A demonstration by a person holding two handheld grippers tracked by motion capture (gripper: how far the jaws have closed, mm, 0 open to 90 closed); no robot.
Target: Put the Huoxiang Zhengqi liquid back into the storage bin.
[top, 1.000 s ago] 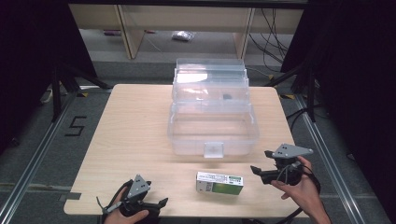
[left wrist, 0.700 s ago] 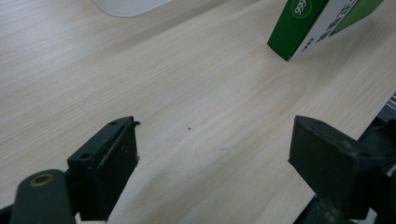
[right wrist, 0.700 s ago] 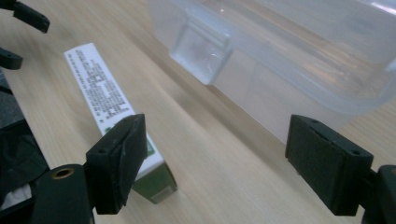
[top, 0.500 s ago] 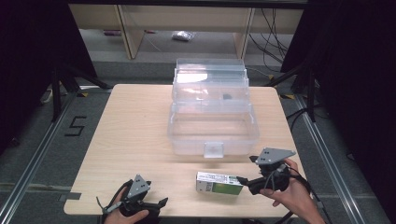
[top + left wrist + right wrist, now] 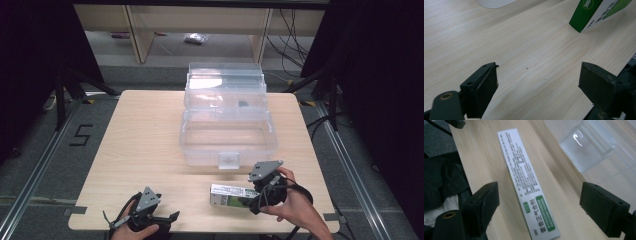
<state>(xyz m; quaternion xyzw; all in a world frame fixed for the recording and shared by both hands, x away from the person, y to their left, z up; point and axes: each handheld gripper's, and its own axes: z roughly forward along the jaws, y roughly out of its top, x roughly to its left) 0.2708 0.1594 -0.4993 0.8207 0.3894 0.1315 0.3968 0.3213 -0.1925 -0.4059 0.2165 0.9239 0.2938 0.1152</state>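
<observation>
The green-and-white carton [image 5: 229, 195] lay flat on the wooden table [image 5: 145, 145], nr the front edge, just in front of the clear plastic box [image 5: 227, 135] & a bit to its right; its white printed face [image 5: 524, 173] was up, w/ a green end panel [image 5: 584, 12] seen from the left gripper view. The right gripper [image 5: 260, 197] sat at the carton's right end; its jaws were spread wide either side of the carton, not touching it as far as the right gripper view showed; the person's right hand [image 5: 287, 200] held it from behind. The clear box's front latch tab [image 5: 586, 147] was just beyond the carton. The left gripper [image 5: 167, 220] was well apart to the left, at the table's front edge, held low by the left hand [image 5: 132, 232]; its jaws stood wide apart over bare wood w/ nothing between them.
</observation>
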